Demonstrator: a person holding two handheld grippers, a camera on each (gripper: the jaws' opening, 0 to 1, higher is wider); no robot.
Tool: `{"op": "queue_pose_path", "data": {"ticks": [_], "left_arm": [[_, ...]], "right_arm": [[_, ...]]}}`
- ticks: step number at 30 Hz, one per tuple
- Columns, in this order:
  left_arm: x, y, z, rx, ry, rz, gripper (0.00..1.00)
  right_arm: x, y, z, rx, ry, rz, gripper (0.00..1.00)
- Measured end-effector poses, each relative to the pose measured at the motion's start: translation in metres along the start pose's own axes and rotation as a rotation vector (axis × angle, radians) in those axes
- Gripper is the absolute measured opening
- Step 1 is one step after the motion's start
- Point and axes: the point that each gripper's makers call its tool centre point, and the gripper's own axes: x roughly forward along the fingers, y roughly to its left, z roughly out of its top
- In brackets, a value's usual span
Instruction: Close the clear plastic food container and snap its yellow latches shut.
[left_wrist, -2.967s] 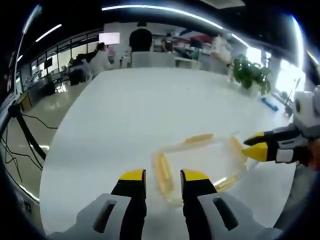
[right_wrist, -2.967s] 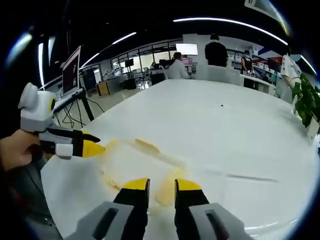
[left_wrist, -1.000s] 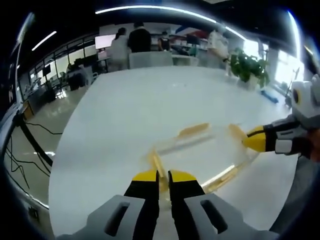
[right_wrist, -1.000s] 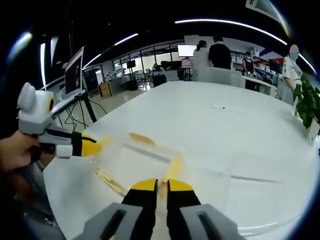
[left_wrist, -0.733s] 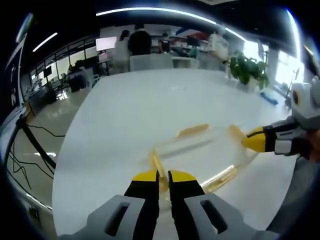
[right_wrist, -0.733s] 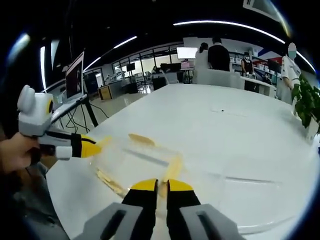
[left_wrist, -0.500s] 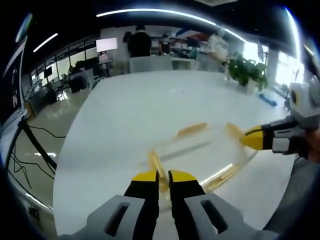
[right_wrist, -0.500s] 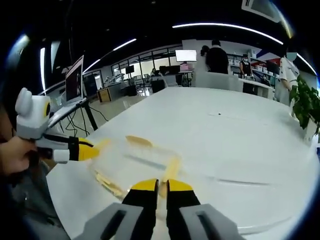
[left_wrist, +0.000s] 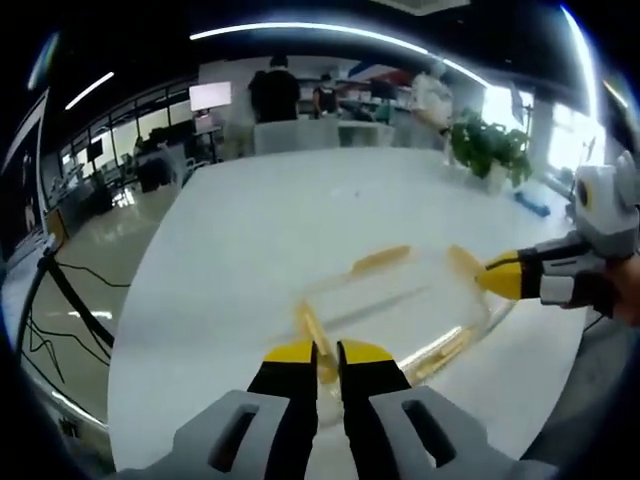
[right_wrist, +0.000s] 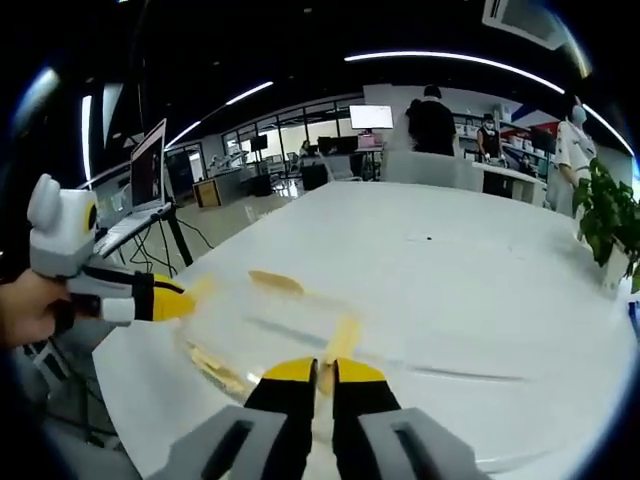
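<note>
A broad white desk (left_wrist: 300, 210) is carrying everything here, its rounded near edge curving below both claws. Beyond its far edge people are standing among office furniture, and a leafy potted plant (left_wrist: 488, 150) is sitting near the far right corner in the left gripper view.

The clear plastic food container (left_wrist: 395, 310) is lying close to the near edge of the desk, its transparent walls hard to make out against the white top (the yellow latches are what give away its outline). One latch on the far long side (left_wrist: 380, 260) is sticking outward, and another on the near long side (left_wrist: 445, 348) is lying along the rim.

The left claw (left_wrist: 325, 352) is pressed nearly together, pinching the yellow latch at the container's left short end (left_wrist: 312, 328). The right claw (right_wrist: 316, 371) is likewise almost closed, pinching the yellow latch at the right short end (right_wrist: 342, 340). Each claw is showing in the other's view too, yellow tips meeting the container's end, with a hand (right_wrist: 25, 305) gripping the left handle.
</note>
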Motion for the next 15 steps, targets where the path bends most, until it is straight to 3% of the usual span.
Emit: {"op": "queue_pose_path", "data": {"ticks": [15], "left_arm": [[-0.005, -0.022, 0.010, 0.000, 0.005, -0.008, 0.04]], "right_arm": [[-0.017, -0.014, 0.002, -0.003, -0.008, -0.010, 0.01]]}}
